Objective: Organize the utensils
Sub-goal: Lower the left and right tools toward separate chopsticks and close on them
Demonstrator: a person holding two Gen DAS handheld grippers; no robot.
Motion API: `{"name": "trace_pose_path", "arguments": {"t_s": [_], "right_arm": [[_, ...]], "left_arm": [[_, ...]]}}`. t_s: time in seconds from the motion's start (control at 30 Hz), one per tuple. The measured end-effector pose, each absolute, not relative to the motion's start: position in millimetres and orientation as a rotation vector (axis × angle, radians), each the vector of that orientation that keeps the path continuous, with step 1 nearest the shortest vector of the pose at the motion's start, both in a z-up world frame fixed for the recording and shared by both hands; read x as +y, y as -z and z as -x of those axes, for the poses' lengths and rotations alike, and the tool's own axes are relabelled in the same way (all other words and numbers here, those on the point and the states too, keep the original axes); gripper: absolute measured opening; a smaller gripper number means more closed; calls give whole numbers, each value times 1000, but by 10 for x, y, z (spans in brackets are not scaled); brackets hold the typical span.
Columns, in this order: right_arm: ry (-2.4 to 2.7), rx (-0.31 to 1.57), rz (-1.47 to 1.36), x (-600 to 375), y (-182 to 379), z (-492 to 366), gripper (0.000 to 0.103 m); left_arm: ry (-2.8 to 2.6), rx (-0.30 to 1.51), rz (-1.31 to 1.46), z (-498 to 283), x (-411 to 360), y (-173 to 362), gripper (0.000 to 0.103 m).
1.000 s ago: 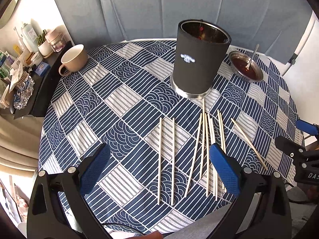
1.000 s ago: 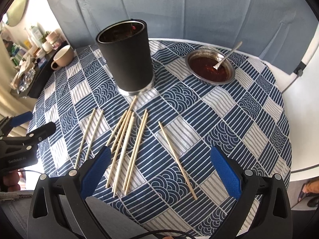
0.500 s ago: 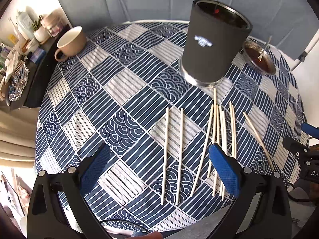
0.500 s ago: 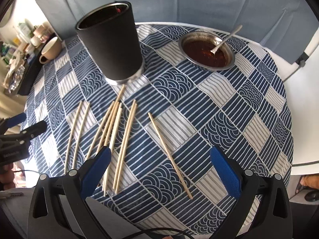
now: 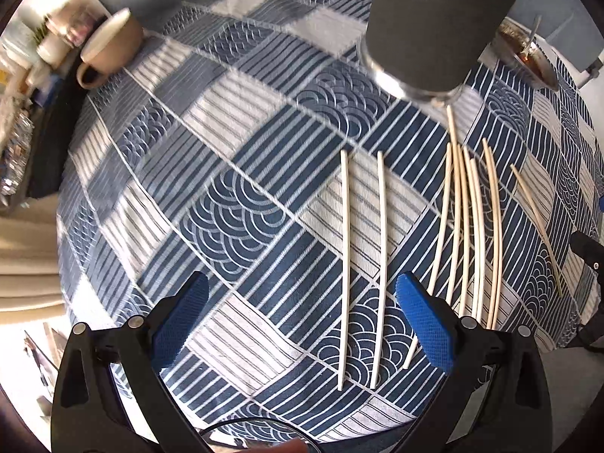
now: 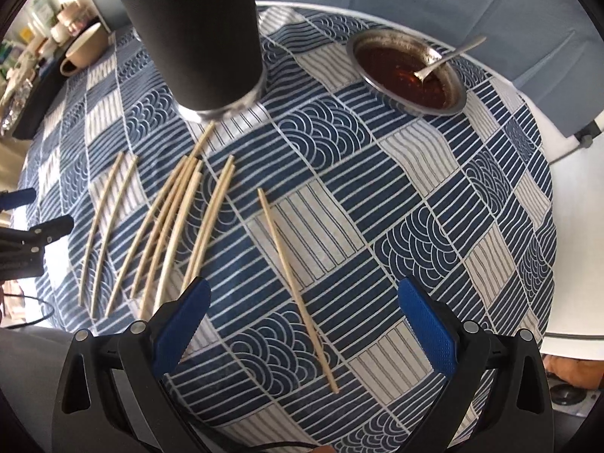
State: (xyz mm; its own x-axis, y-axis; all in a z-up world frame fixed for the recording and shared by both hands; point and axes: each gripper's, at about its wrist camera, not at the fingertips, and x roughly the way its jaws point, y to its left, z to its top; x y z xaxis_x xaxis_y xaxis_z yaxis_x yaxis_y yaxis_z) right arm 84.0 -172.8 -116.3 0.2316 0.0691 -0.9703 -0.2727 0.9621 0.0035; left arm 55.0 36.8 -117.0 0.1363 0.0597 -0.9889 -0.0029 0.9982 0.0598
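Several pale wooden chopsticks lie on the blue patterned tablecloth in front of a tall black utensil holder (image 5: 434, 26), which also shows in the right wrist view (image 6: 196, 34). A pair of chopsticks (image 5: 345, 264) lies between my left fingers. A cluster (image 5: 468, 234) lies to their right. A single chopstick (image 6: 294, 279) lies between my right fingers. My left gripper (image 5: 302, 321) is open and empty above the pair. My right gripper (image 6: 302, 328) is open and empty above the single chopstick.
A beige mug (image 5: 113, 45) stands at the table's far left. A metal bowl of red sauce with a spoon (image 6: 407, 71) stands at the far right. A cluttered shelf is left of the table. The tablecloth (image 6: 434, 196) hangs over the round table edge.
Both grippers have moved down and forward toward the chopsticks. The holder now looms larger and its rim is out of view. Both stay open.
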Motion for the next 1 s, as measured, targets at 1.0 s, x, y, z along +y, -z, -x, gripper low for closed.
{"name": "trace_pose_path", "arguments": {"t_s": [1.0], "right_arm": [[-429,1367,483,-1491,1811,-1258,70]], "left_arm": [[-15,1484,-94,-845,520,1840,99]]}}
